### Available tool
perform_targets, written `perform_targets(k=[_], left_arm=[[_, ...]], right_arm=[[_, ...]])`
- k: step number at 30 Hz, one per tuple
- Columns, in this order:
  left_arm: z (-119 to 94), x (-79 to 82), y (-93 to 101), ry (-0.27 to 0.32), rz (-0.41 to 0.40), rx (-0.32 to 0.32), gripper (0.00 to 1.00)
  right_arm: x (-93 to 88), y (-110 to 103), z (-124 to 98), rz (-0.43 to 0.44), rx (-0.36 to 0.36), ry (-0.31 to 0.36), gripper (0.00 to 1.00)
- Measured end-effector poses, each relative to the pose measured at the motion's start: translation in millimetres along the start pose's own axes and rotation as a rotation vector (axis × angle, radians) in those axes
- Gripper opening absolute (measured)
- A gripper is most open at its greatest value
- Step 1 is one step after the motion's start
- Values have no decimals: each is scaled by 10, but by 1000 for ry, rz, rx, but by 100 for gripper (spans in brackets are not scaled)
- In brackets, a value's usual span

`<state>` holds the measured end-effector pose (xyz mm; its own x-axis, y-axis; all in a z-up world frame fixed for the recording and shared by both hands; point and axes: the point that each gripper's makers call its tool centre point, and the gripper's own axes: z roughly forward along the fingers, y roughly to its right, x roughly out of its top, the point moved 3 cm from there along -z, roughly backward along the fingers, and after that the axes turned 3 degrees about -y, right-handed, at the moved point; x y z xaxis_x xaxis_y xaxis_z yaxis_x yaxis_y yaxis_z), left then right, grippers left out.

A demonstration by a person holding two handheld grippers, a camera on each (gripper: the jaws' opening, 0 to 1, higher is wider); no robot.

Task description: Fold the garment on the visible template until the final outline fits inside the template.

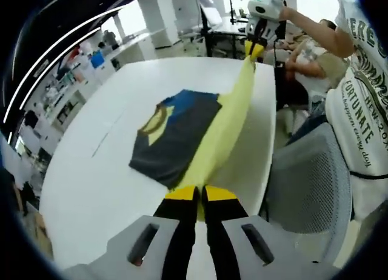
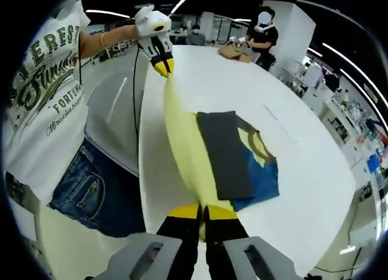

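White table (image 1: 91, 189); grey mesh chair (image 1: 309, 177); ceiling light strips (image 2: 182, 1); desks behind.

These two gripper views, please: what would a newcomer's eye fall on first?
The yellow part of the garment, stretched taut between the left gripper and the right gripper, both shut on it above the white table. Beside it, the garment's grey and blue folded part lies flat on that table.

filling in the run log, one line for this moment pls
phase: mid-fold | left gripper: shut on yellow edge | right gripper: shut on yellow edge | garment: yellow edge lifted taut over table
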<state>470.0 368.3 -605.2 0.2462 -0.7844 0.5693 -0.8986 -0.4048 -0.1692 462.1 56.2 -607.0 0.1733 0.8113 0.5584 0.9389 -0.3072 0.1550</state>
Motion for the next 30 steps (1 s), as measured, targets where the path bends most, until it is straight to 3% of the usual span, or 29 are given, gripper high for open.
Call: perform_targets(k=[12, 22, 26, 30], left_arm=[[64, 241, -491, 58, 8, 79, 1], [142, 404, -897, 99, -30, 179, 1], [195, 414, -1023, 83, -22, 206, 1], [260, 472, -1175, 98, -43, 230, 1]], right_arm=[[151, 605, 93, -88, -179, -13, 0], [271, 1061, 189, -68, -292, 14, 0], [308, 1211, 237, -21, -314, 51, 0], [314, 1387, 312, -21, -370, 24, 0]])
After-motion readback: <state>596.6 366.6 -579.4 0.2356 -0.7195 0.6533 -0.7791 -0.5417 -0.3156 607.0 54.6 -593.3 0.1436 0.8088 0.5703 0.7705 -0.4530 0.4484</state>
